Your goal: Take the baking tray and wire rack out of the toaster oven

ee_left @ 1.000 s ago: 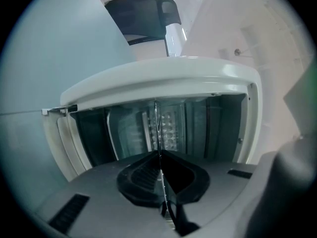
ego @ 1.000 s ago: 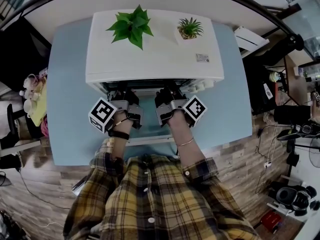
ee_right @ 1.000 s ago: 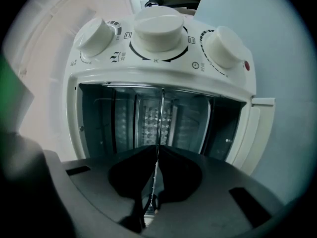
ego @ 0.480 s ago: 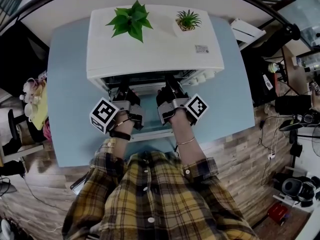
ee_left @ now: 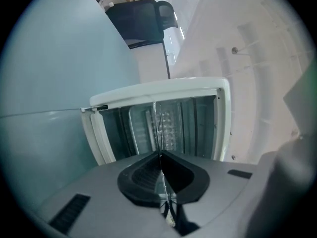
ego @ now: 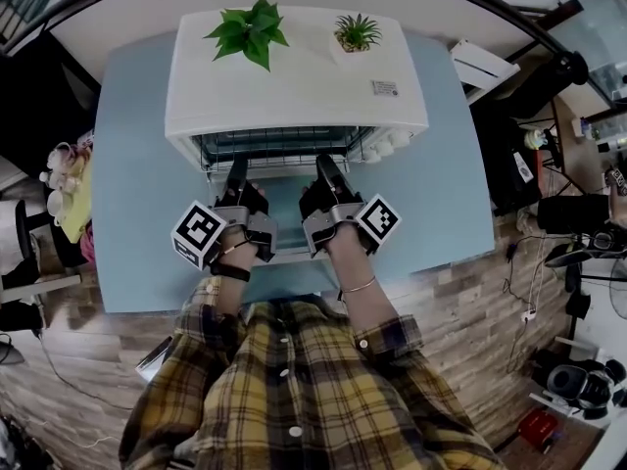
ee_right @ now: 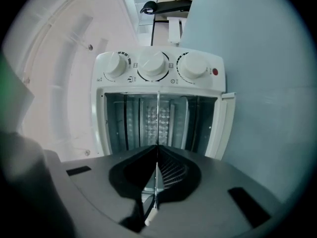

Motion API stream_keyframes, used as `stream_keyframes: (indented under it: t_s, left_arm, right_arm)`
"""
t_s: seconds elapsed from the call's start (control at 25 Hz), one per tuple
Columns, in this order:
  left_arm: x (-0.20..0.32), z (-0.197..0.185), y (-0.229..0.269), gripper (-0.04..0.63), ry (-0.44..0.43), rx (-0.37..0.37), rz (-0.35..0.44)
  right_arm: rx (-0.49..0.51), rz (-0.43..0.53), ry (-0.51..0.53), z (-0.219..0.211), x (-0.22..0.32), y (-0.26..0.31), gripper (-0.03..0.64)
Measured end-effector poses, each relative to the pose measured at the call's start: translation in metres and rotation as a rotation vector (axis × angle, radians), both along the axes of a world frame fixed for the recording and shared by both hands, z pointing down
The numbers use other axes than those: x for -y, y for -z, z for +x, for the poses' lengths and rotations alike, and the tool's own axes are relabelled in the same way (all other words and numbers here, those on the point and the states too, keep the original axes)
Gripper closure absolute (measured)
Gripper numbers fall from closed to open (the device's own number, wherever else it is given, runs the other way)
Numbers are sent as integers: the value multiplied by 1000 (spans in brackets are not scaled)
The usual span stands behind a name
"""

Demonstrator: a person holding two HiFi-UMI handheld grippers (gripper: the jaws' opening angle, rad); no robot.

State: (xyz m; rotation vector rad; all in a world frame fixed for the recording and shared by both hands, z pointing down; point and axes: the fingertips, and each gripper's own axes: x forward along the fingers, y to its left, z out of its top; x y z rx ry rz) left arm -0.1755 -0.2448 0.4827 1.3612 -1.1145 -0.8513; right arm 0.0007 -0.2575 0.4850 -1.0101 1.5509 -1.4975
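The wire rack [ego: 284,151] lies level, jutting partway from the white toaster oven's [ego: 294,76] open front.

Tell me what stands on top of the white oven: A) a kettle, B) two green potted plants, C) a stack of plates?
B: the head view shows a leafy plant and a spiky plant standing on the toaster oven.

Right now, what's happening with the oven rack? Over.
Left gripper, right gripper both shut on wire rack. Rack partly out of oven. Door down, nothing in the way.
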Motion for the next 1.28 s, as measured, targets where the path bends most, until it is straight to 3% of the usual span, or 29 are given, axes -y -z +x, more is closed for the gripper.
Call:
stream_keyframes:
  t_s: [0.48, 0.8, 1.28]
  left_arm:
    - [-50, 4, -3, 594, 65, 19, -15]
    - [-72, 9, 4, 594, 84, -18, 11]
    - [-115, 10, 6, 594, 105, 14, 8]
  right_arm:
    - [25, -10, 102, 3, -45, -1, 603]
    - [37, -17, 144, 5, -69, 0, 604]
    - [61, -22, 193, 9, -107, 5, 606]
